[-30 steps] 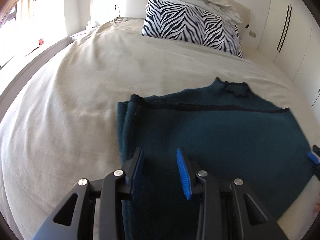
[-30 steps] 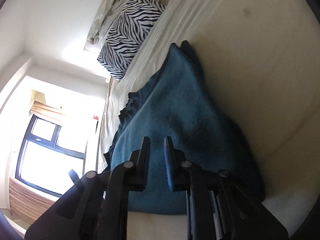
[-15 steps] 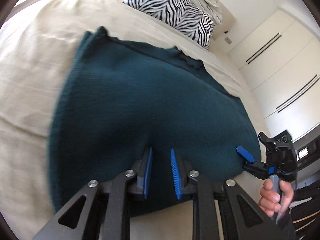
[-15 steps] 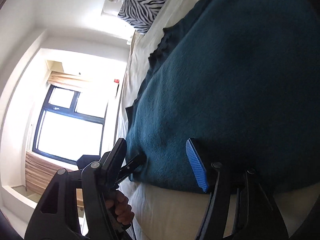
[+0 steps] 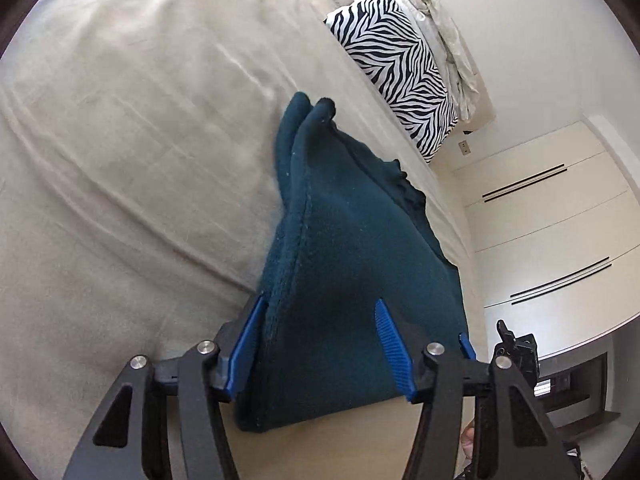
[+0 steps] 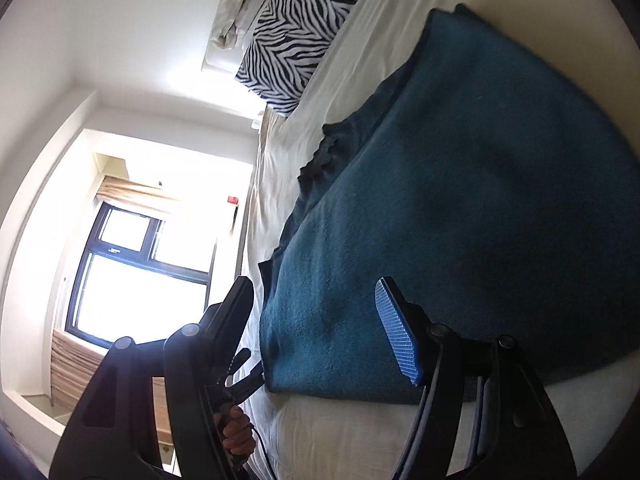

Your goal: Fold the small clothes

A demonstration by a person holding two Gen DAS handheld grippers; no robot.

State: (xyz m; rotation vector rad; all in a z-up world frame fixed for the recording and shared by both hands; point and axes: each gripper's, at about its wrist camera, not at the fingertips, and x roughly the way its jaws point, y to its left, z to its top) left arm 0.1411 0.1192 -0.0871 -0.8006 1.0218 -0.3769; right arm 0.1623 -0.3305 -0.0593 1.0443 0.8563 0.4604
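Note:
A dark teal knit garment (image 5: 340,248) lies folded on the beige bed; it also shows in the right wrist view (image 6: 460,184). My left gripper (image 5: 320,344) is open, its blue pads astride the garment's near left corner, which rises between them. My right gripper (image 6: 320,328) is open wide over the garment's near edge, with the cloth between the spread fingers. The other gripper shows at the right edge of the left wrist view (image 5: 516,352) and, with the hand that holds it, low in the right wrist view (image 6: 240,376).
A zebra-print pillow (image 5: 400,64) and a crumpled white sheet (image 5: 448,36) lie at the head of the bed. White wardrobe doors (image 5: 552,232) stand on the right. A bright window (image 6: 132,280) is on the far side. Beige bedsheet (image 5: 140,160) spreads to the left.
Both grippers have tilted and dropped to the garment's near edge. The left gripper's jaws have opened wide around the corner; the right stays wide open after opening earlier.

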